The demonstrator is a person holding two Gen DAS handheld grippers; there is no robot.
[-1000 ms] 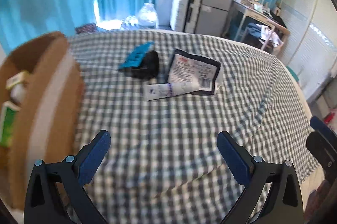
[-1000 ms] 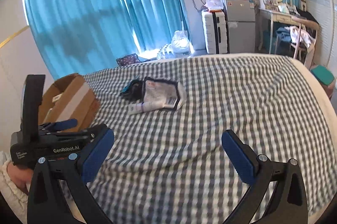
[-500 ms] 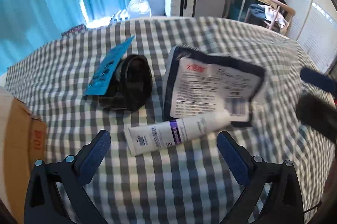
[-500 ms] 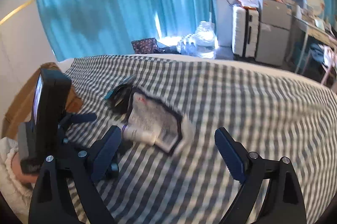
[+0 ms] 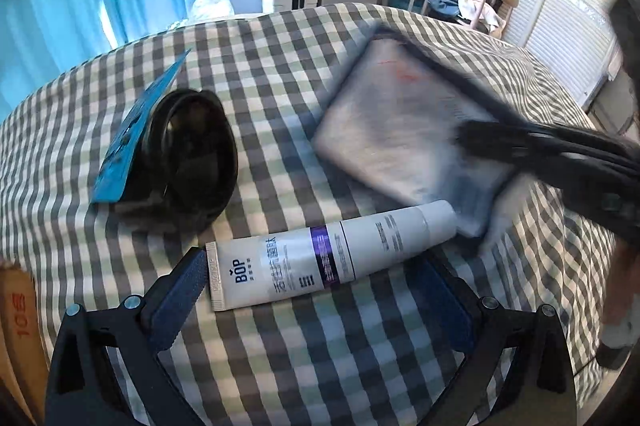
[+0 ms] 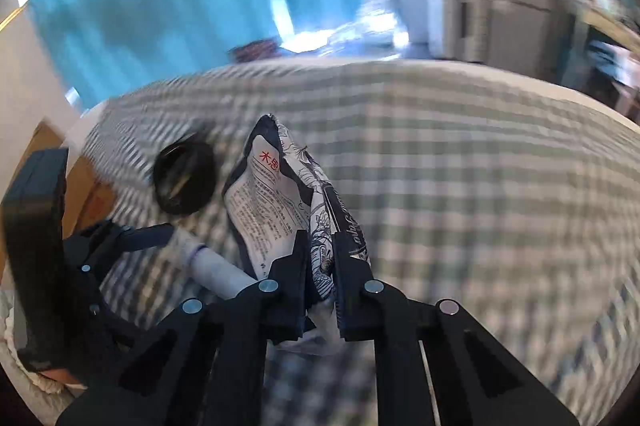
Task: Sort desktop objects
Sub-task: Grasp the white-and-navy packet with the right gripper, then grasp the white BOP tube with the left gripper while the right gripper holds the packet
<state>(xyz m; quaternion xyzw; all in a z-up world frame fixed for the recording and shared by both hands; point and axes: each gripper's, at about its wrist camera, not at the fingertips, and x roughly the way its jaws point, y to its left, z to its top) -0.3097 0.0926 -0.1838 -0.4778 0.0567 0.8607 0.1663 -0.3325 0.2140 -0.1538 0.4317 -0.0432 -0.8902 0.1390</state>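
Up close in the left view, the left gripper (image 5: 316, 290) is spread wide around a white tube (image 5: 328, 254) on the checked cloth (image 5: 280, 74). Next, in the right view, the right gripper (image 6: 322, 266) is closing, pinching a crumpled packet (image 6: 276, 202) beside a black roll (image 6: 184, 182).
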